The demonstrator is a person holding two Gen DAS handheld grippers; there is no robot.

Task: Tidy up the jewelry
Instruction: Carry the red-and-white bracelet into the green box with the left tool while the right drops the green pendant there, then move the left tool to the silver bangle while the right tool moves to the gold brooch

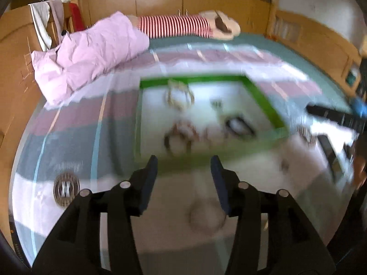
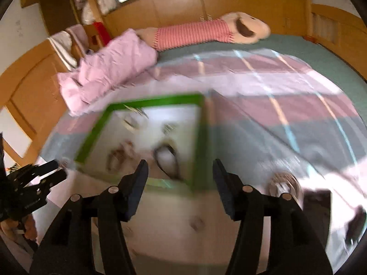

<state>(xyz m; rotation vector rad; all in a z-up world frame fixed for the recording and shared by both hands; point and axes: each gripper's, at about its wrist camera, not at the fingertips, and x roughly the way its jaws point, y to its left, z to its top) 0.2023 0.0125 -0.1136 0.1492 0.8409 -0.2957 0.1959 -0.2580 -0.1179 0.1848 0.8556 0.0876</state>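
A white tray with a green rim (image 1: 195, 79) (image 2: 156, 100) lies on the bed, blurred in both views. On it lie a gold chain piece (image 1: 180, 96) (image 2: 132, 122), a brownish bracelet (image 1: 179, 137) (image 2: 119, 154) and a dark bangle (image 1: 239, 125) (image 2: 167, 158). My left gripper (image 1: 184, 160) hangs open over the tray's near edge, with nothing between its fingers. My right gripper (image 2: 180, 163) is also open and holds nothing, just short of the tray's near right corner. A pale beige box top (image 1: 206, 217) (image 2: 183, 224) lies under both grippers.
A round metallic object (image 1: 66, 189) (image 2: 284, 184) rests on the striped bedspread beside the beige box. A pink duvet (image 1: 91, 52) and a red-striped plush toy (image 1: 174, 26) lie at the far side. Wooden furniture (image 2: 29, 87) surrounds the bed. A dark object (image 2: 316, 201) sits at the right.
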